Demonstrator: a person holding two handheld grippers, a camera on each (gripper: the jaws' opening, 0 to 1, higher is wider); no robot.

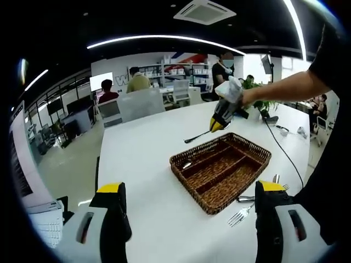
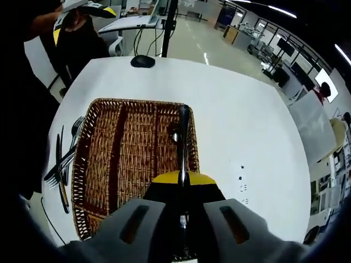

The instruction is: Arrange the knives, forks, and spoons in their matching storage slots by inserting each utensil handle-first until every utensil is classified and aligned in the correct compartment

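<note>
Right tongs [image 2: 181, 183] clamped on black-handled utensil [image 2: 182, 137] above wicker tray [image 2: 109, 159], left tongs [image 1: 192, 194] wide, level.

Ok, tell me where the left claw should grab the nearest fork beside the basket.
Probably grip the fork at its thin neck, just behind the tines, coming down from above, jaws across it. It lies flat on the table, tines toward the left claw, leaving the handle free.

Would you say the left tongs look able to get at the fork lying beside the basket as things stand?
Probably yes: the left tongs are open and empty, and the fork lies uncovered on the table beside the basket.
</note>
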